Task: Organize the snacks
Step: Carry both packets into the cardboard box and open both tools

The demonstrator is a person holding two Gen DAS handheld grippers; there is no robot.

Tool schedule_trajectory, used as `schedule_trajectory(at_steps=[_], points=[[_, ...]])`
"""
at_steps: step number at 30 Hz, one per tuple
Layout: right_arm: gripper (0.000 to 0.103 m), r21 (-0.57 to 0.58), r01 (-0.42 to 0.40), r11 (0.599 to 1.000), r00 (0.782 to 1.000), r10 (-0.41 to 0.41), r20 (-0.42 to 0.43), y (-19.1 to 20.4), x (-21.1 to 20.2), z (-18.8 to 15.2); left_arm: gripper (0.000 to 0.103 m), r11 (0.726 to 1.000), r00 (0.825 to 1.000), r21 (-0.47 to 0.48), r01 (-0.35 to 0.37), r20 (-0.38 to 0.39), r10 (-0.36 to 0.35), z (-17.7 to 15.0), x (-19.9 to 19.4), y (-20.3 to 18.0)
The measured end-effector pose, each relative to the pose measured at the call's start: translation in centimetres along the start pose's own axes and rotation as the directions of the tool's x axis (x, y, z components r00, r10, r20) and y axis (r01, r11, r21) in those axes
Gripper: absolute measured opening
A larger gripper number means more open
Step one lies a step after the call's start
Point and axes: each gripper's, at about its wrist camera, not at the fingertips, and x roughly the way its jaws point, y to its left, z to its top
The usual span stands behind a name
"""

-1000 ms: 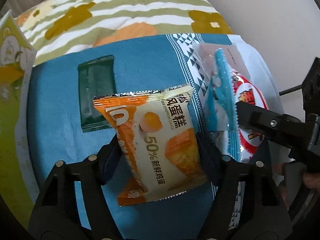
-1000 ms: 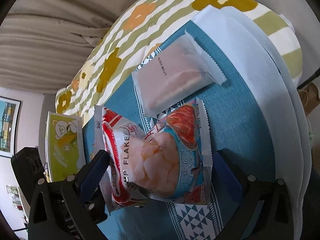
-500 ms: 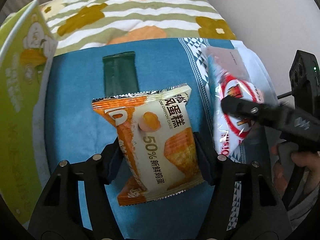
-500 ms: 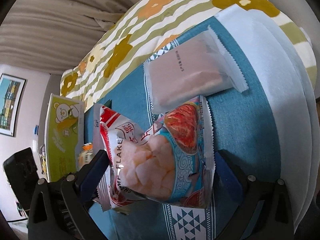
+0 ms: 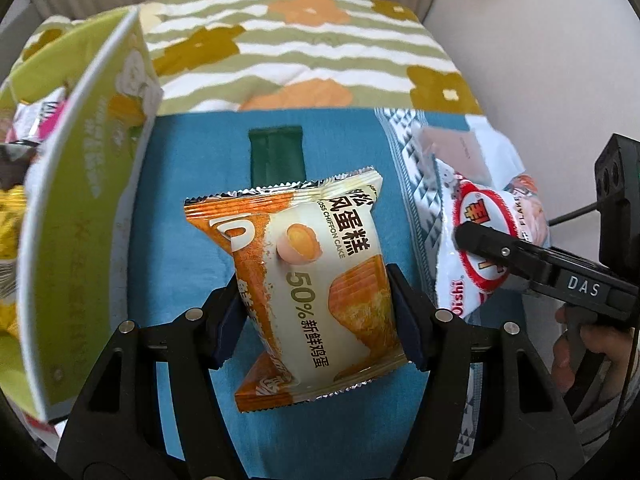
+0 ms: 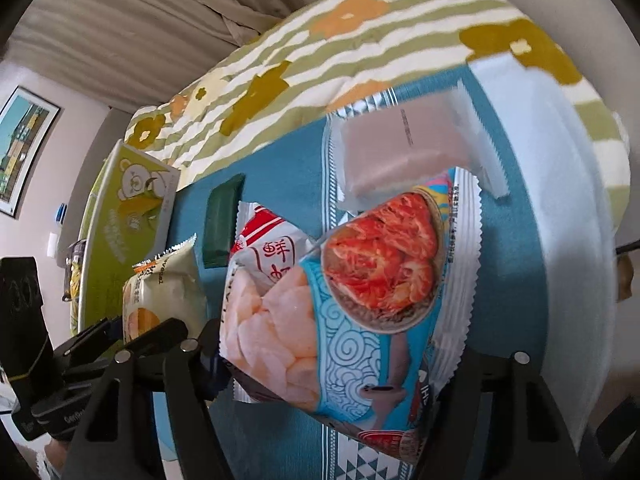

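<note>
My left gripper [image 5: 316, 308] is shut on an orange and cream chiffon cake packet [image 5: 320, 264], held above the blue cloth [image 5: 180, 208]. Beside it at the left stands an open green box [image 5: 80, 220] with snack packets inside. My right gripper [image 6: 332, 356] has its jaws closing on a shrimp flakes bag [image 6: 360, 280]. Both pads press on the bag's sides, and it stands tilted up off the cloth. In the left wrist view one right finger [image 5: 500, 256] lies across the bag [image 5: 480, 216].
A dark green flat packet [image 5: 276, 156] lies on the cloth behind the cake. A pale pink translucent packet [image 6: 400, 152] lies beyond the shrimp bag. The cloth rests on a striped floral blanket [image 5: 304, 48]. A person's hand [image 5: 568, 352] holds the right gripper.
My left gripper rose with the cake and the green box came in close at the left. My right jaws closed in on the shrimp flakes bag, which tipped up.
</note>
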Motion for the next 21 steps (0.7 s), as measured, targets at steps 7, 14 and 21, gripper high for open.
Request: schedule_trajectory(at_steps=[7,14,21], points=[[0.066,-0.124,0.009,0.992,0.997,0.001,0.074,3.2,-4.2,0.6,0.061,0.999,0.992,-0.041,-0.021,0.127,0.026,0.1,-5.9,0.7],[0.066,-0.248,-0.052,0.967,0.993,0.077,0.093,7.7,-6.5,0.9,0.061,0.989,0.966,-0.125,-0.078,0.236,0.105,0.2,-12.9,4.6],[0.066,-0.364,-0.115,0.924,0.983,0.159,0.094,15.0,-5.8,1.8,0.061,0.978,0.942,-0.177,-0.114,0.293,0.163,1.2,-17.0,10.5]])
